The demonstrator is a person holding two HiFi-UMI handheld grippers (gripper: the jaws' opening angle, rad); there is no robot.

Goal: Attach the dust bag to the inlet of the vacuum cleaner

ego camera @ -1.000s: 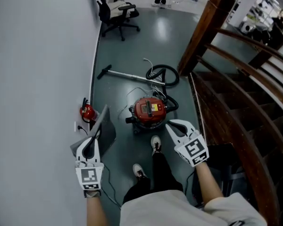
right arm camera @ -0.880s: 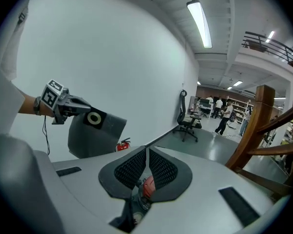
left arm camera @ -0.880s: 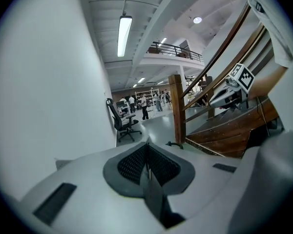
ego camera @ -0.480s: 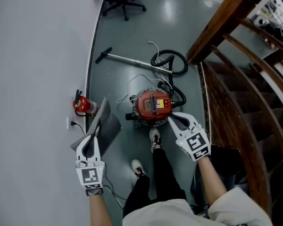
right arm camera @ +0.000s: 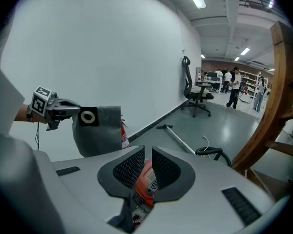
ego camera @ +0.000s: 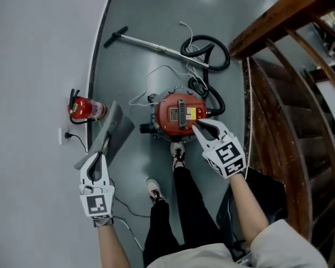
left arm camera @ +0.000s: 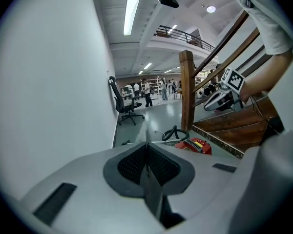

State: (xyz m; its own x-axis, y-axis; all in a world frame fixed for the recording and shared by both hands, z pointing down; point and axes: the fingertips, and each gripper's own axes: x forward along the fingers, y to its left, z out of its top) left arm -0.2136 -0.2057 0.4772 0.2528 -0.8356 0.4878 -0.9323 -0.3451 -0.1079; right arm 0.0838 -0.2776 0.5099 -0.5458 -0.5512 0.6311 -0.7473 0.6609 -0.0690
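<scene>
Count: one red vacuum cleaner (ego camera: 178, 113), one grey dust bag (ego camera: 109, 135), one coiled black hose (ego camera: 226, 53), one metal wand (ego camera: 156, 48), one red fire extinguisher (ego camera: 87, 109), one office chair (right arm camera: 195, 89), two grippers.

Surface and room: glossy grey-green floor (ego camera: 139, 77). White wall (ego camera: 33, 66) along the left, wooden stair rail (ego camera: 279, 15) on the right. The gripper views show an open hall far back, with people standing.

Left gripper (ego camera: 99, 149): jaws clamped on the dust bag's edge. The bag juts out past the jaws above the floor, between extinguisher and vacuum cleaner, apart from both. Seen from the right gripper view, its collar with a round hole (right arm camera: 88, 116) sits just beside those jaws.

Right gripper (ego camera: 199, 129): over the vacuum cleaner's near edge. Jaws have just been opening, a narrow gap with nothing held. The red top shows through the gap.
</scene>
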